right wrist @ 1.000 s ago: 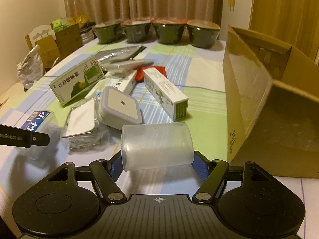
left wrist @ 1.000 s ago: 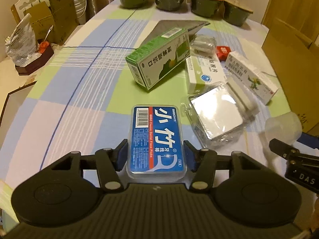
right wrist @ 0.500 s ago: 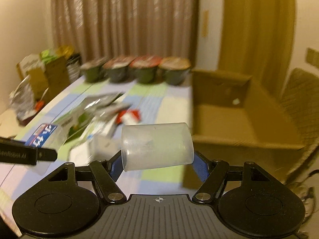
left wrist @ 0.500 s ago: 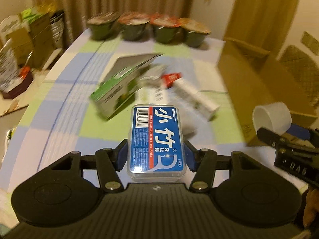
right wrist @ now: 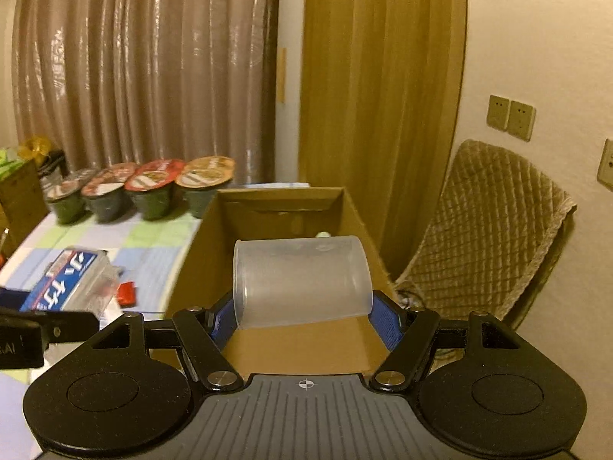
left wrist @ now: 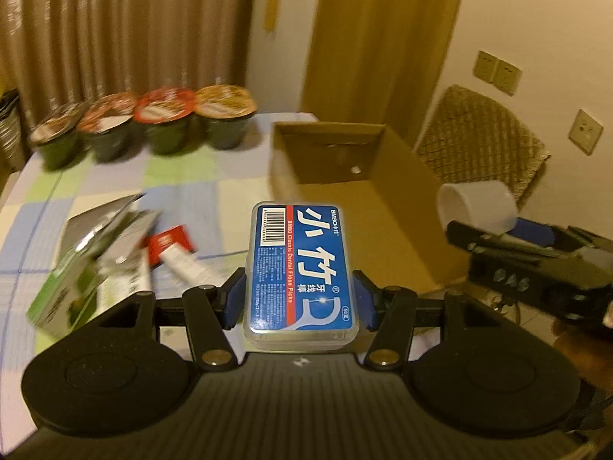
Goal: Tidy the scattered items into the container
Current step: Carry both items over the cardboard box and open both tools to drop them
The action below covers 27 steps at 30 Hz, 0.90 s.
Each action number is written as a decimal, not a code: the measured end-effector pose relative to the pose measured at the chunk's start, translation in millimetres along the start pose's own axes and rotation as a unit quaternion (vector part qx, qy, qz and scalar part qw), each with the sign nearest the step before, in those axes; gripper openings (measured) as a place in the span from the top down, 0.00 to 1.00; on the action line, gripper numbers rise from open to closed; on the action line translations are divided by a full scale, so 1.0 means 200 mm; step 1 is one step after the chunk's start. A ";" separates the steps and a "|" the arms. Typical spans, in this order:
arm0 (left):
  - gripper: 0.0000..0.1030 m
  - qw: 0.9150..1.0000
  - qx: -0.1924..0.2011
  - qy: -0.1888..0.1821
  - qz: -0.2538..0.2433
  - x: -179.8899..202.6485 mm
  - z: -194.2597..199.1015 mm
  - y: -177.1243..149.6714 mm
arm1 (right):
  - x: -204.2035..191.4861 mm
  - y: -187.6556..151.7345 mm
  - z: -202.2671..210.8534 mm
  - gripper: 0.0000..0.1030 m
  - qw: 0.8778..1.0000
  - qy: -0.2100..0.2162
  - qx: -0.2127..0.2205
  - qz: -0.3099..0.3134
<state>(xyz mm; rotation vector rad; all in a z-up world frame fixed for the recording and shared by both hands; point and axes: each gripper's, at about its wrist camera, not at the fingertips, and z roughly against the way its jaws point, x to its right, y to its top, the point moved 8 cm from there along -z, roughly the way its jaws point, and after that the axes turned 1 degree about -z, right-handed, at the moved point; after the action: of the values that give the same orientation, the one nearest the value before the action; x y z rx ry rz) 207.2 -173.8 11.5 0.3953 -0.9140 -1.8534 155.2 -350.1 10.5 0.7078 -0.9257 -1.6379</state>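
My left gripper (left wrist: 299, 301) is shut on a clear dental floss box (left wrist: 300, 268) with a blue label, held in the air above the table just left of the open cardboard box (left wrist: 398, 226). In the right wrist view that floss box (right wrist: 67, 283) shows at the left. My right gripper (right wrist: 304, 312) is shut on a frosted plastic cup (right wrist: 302, 280) lying sideways, held over the near part of the cardboard box (right wrist: 214, 237). In the left wrist view that cup (left wrist: 477, 207) hangs over the box's right wall. The box floor looks bare apart from a small pale speck.
Medicine boxes, a foil pouch and a red packet (left wrist: 170, 243) lie scattered on the checked tablecloth (left wrist: 184, 188) at left. Several instant-noodle bowls (left wrist: 153, 122) line the far edge. A chair with a quilted cover (right wrist: 490, 230) stands right of the box, curtains behind.
Both grippers have risen and swung right toward the cardboard box, each still holding its item. The cup is now over the box; the scattered items have slid to the left of view.
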 end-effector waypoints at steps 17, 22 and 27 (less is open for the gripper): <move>0.50 0.999 -0.015 -0.024 -0.022 0.22 -0.22 0.06 | 0.16 -0.07 -0.12 0.28 0.996 0.013 -0.062 -0.058; 0.49 0.999 -0.017 -0.030 -0.023 0.24 -0.25 0.07 | 0.16 -0.07 -0.13 0.28 0.996 0.013 -0.068 -0.061; 0.49 0.999 -0.021 -0.031 -0.022 0.25 -0.30 0.08 | 0.18 -0.08 -0.14 0.28 0.994 0.009 -0.075 -0.074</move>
<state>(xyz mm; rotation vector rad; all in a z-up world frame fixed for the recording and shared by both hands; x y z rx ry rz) 231.9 -246.1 -10.1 0.3355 -0.9144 -1.9311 161.1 -389.3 -17.6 0.6996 -0.7439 -1.8075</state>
